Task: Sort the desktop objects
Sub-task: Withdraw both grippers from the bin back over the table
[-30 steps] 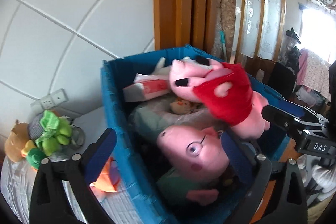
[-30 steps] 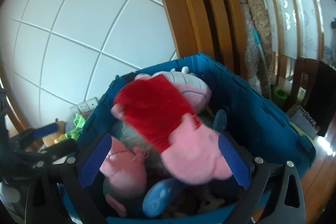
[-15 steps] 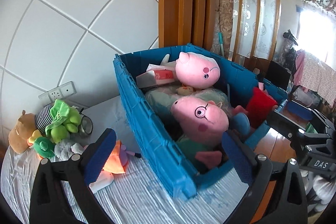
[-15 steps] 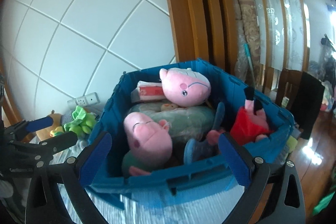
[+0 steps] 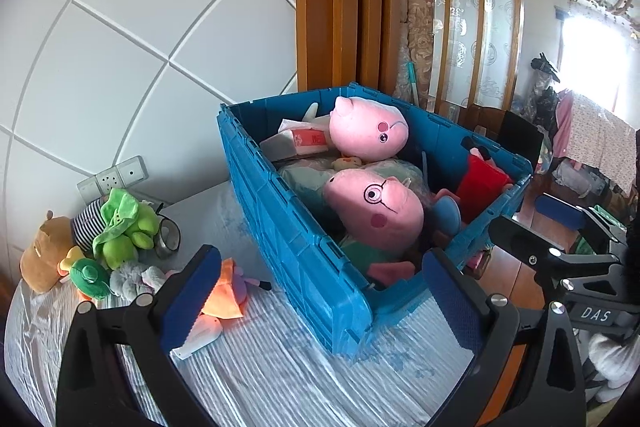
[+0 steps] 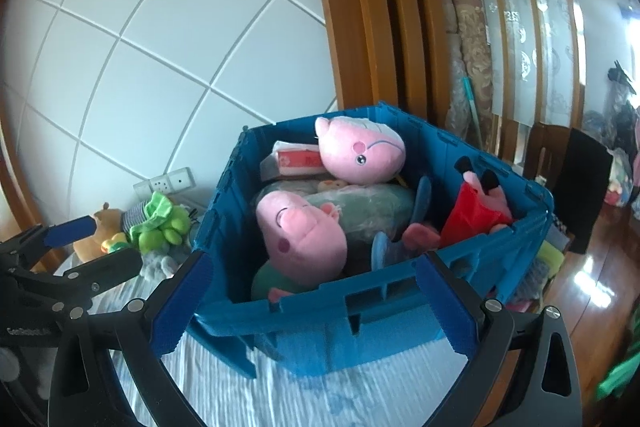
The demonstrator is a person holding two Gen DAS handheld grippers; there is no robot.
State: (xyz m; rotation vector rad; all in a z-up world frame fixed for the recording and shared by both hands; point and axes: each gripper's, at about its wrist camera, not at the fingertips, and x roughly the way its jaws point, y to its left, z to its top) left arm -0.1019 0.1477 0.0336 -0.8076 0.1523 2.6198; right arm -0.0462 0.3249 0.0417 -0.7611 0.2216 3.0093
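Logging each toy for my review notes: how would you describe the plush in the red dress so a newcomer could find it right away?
Start at the big blue crate on the white-covered table. Inside, look to the corner farthest from the tiled wall, where the plush in the red dress leans against the crate wall. The other pink pig plush heads there are larger and show faces; this one shows only a red dress and black shoes.

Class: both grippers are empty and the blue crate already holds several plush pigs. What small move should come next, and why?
Probably swing the left gripper, jaws open, toward the orange-dressed plush beside the blue crate: it lies nearest, still on the table.
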